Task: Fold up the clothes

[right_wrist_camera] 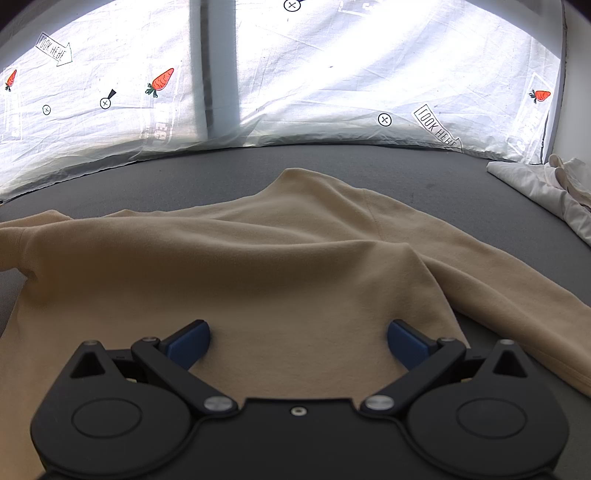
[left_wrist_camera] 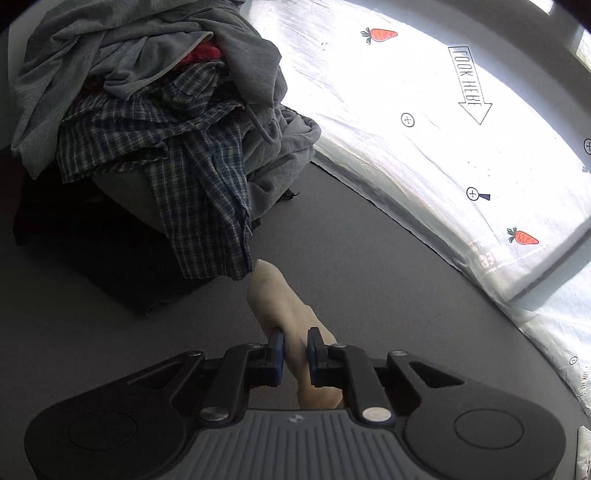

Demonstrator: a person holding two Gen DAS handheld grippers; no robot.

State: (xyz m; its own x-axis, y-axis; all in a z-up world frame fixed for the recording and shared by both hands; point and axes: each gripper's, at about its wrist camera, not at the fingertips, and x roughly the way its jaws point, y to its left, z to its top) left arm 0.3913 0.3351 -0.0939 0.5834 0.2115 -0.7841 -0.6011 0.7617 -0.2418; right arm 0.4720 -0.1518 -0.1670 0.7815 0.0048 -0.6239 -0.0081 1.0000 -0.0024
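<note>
Sweater (right_wrist_camera: 258,258), beige, spread on grey bench (right_wrist_camera: 461,177) under and ahead of right gripper (right_wrist_camera: 298,341); fingers (right_wrist_camera: 188,343) wide, nothing between. Left gripper (left_wrist_camera: 295,356): fingers (left_wrist_camera: 276,354) narrow, pinching beige sleeve (left_wrist_camera: 280,295), which stretches ahead of fingertips. White sheet (right_wrist_camera: 332,74) beyond fingers, printed "LOOK HERE" arrows (left_wrist_camera: 471,85), carrots (left_wrist_camera: 380,34), crossed circles. Only left view: pile (left_wrist_camera: 147,110) of grey and plaid clothes, ahead-left of fingers. Only right view: white cloth (right_wrist_camera: 535,184) far right.
</note>
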